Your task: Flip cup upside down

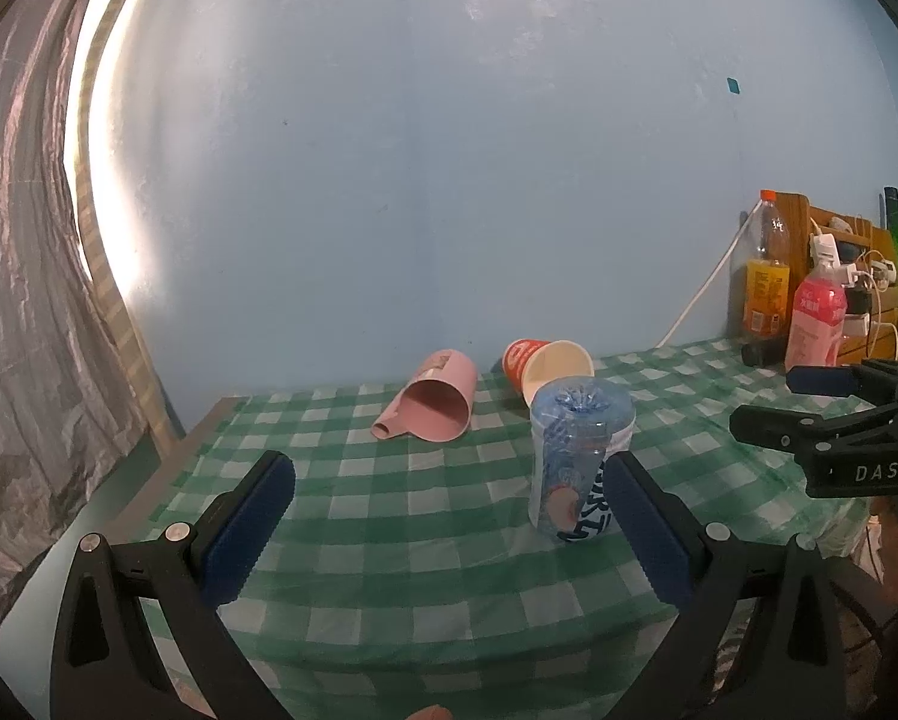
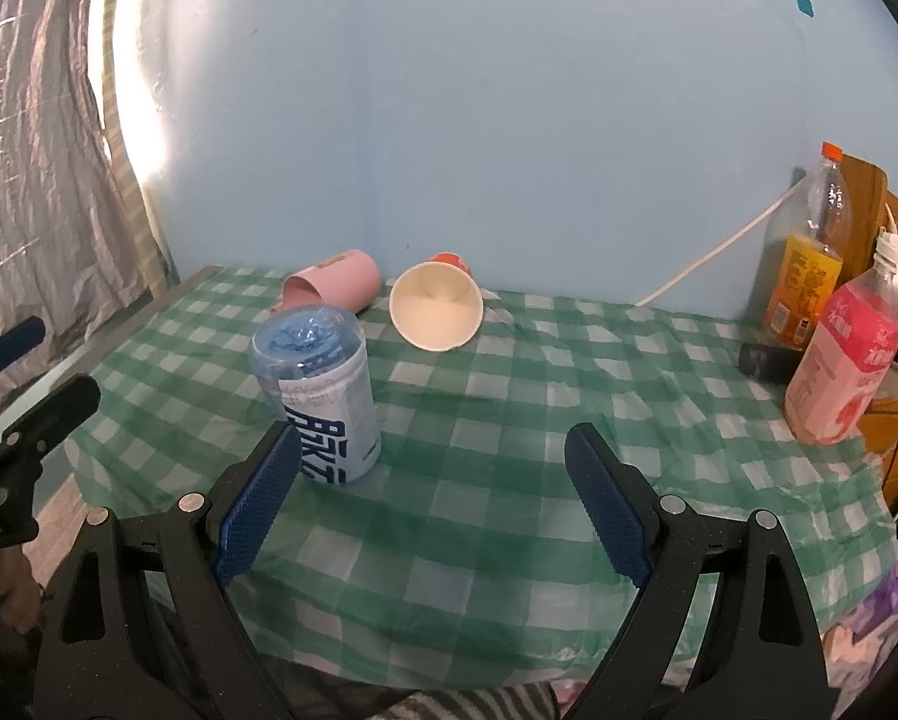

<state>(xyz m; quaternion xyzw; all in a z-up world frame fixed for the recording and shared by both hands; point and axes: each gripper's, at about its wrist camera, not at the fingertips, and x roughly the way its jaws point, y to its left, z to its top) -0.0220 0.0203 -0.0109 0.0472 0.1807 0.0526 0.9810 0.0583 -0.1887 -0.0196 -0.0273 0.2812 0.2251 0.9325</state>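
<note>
With both cameras looking forward over the green-and-white checked cloth (image 2: 509, 420) on the desk (image 1: 149, 480), each tool sits at the near edge with its blue-padded fingers spread wide apart and nothing between them: the left tool (image 1: 449, 516) and the right tool (image 2: 431, 492).

Nearest to them stands a clear blue plastic cup (image 2: 317, 390), made from a cut bottle. It rests with its moulded, petal-shaped bottle base facing up, so it is already inverted. A white label with large blue characters wraps its lower half. In the left wrist view the cup (image 1: 575, 456) stands just beside the inner face of that tool's right finger; contact cannot be confirmed.

Farther back, two cups lie on their sides near the wall. The pink plastic mug (image 1: 437, 402) has its handle against the cloth and its mouth toward the cameras. The red paper cup (image 1: 545, 366) shows a cream interior.

At the far right edge stand an orange soda bottle (image 2: 809, 264) and a pink drink bottle (image 2: 845, 360), beside a wooden rack (image 1: 839, 258) holding chargers and cables.
</note>
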